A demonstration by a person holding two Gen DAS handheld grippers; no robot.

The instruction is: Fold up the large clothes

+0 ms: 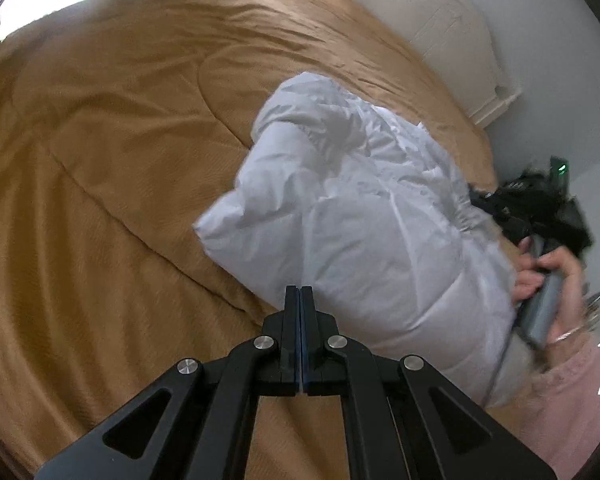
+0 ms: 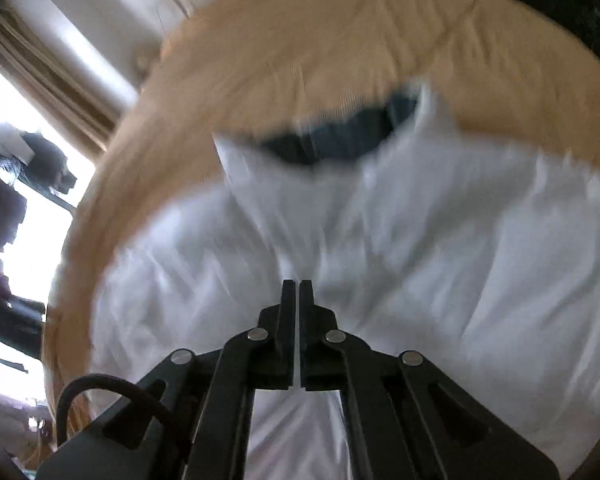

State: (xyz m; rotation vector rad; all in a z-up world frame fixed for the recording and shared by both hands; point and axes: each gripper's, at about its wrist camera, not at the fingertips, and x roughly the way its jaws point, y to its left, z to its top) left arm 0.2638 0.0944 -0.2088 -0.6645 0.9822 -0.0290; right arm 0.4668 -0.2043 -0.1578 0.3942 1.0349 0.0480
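- Bedroom scene; tan quilted bedspread [image 1: 112,152] fills most of the left wrist view, with a cream headboard [image 1: 440,28] against a pale wall at upper right.
- White puffy jacket [image 1: 352,216] lies on the bedspread, centre to right of the left wrist frame, bunched and partly folded over itself.
- Left gripper [image 1: 299,292] sits at lower centre of its own view, fingers pressed together with no cloth visible between them; tips are at the near edge of the jacket, contact unclear.
- Right gripper's body shows blurred at the right edge of the left wrist view, handle held by the person's hand [image 1: 548,276], pink sleeve [image 1: 572,396] below it.
- Right wrist view is heavily motion-blurred: jacket [image 2: 380,260] fills the centre and lower frame, its dark inner lining [image 2: 340,140] showing at the collar opening in upper centre.
- Right gripper [image 2: 298,286] at lower centre of its view, fingers nearly together with a thin gap; white fabric lies right at and behind the tips, but blur hides whether any is pinched.
- Bright window [image 2: 28,200] and striped curtain [image 2: 48,76] at the left of the right wrist view.
- Black cable [image 2: 100,388] loops at lower left beside the right gripper's frame.
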